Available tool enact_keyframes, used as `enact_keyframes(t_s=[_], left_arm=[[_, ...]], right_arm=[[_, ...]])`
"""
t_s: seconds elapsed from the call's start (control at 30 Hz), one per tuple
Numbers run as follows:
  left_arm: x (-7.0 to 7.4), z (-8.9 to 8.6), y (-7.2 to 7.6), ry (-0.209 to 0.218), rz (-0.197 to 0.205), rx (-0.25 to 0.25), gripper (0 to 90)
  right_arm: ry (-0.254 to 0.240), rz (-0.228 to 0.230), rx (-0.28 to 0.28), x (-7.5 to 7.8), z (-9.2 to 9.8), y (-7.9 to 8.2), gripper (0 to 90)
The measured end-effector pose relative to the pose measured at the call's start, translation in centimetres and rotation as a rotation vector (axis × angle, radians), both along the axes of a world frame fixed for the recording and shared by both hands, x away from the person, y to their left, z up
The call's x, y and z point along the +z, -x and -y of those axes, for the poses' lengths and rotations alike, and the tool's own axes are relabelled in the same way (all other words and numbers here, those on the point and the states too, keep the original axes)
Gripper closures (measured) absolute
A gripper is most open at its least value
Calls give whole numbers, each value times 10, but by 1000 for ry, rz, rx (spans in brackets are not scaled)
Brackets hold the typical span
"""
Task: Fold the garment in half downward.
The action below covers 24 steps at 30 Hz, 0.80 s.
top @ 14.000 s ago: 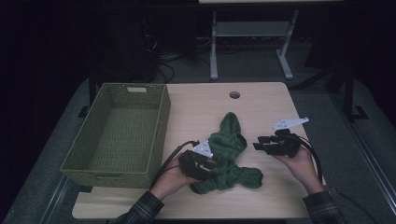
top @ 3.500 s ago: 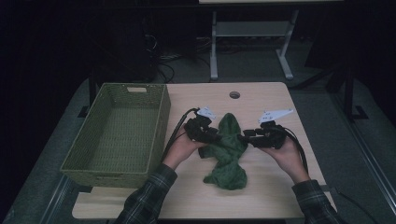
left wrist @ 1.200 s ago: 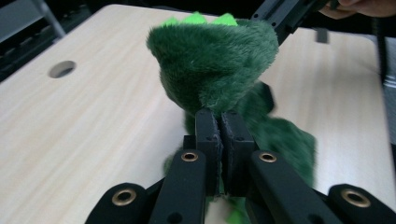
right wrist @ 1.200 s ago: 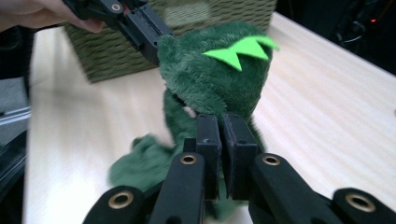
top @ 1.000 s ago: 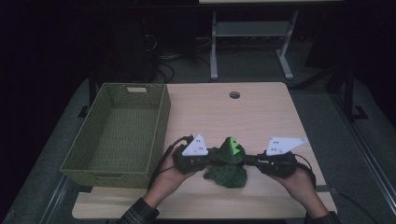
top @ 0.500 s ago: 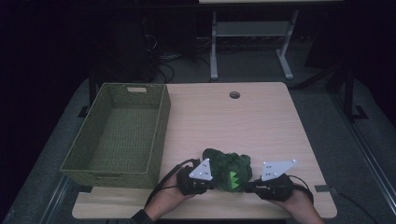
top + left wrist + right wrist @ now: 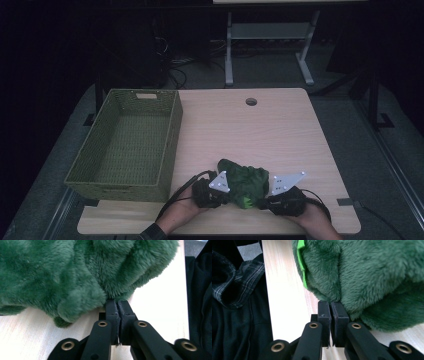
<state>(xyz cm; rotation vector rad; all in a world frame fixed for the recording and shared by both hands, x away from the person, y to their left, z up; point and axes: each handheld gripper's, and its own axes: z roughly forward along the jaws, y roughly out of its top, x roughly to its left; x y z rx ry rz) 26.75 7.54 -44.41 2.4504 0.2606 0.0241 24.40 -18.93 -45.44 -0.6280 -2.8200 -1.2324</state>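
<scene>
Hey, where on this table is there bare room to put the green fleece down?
Free: the table from the basket across to the right edge, back to the cable hole. Crowded: the near edge, with the green fleece between both grippers.

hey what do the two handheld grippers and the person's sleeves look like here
Both the left gripper and the right gripper are black, each topped with a pale grey three-cornered plate dotted with small holes. Black cables loop back from them toward the person. Close up, the flat black jaw links carry brass-coloured rivets. The person's sleeve is a dark plaid fabric.
</scene>
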Motion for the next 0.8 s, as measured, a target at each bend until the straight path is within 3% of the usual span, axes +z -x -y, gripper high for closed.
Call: enact_keyframes(t_s=[0.1,0.3,0.67,0.8], left_arm=[[11,-5,2,22,0,5,771],[34,-14,-2,82,7,33,695],[56,-8,-28,104,0,56,452],[61,-1,-35,119,12,52,431]], right_arm=[[-1,4,-2,1,1,-1,867],[3,11,1,1,0,-1,867],[-2,11,0,2,-2,-2,867],[-9,6,-2,2,-2,-3,858]])
